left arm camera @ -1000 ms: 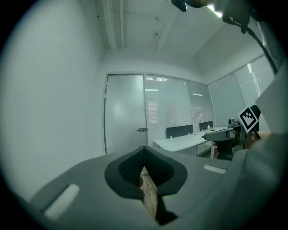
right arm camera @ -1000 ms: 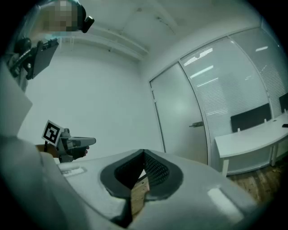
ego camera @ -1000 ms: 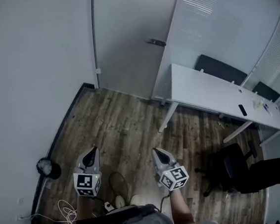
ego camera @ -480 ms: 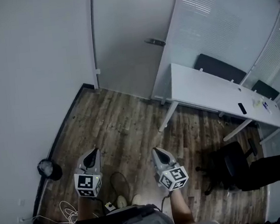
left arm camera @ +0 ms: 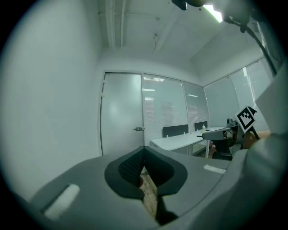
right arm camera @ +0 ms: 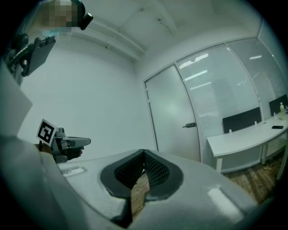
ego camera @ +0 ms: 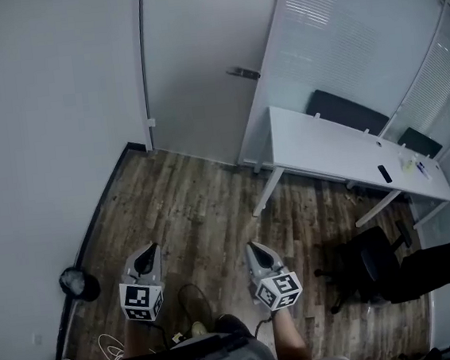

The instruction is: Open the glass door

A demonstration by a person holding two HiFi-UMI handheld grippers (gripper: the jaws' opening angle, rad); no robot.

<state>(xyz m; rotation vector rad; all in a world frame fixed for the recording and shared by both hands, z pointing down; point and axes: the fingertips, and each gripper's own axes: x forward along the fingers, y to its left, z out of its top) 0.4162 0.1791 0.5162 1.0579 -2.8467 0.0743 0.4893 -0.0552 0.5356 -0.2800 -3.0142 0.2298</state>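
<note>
We find the glass door [ego camera: 197, 66] closed and its handle [ego camera: 243, 73] untouched, well apart from the left gripper [ego camera: 147, 249] and right gripper [ego camera: 254, 246], whose jaws are together and empty.

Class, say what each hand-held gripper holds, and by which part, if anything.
Nothing is held. The left hand-held gripper and right hand-held gripper both have jaws together and empty, well short of the door handle.

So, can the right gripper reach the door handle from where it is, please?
Probably not yet: the right gripper is held close to the person, well short of the door handle. The wooden floor between looks free, so stepping forward should do.
</note>
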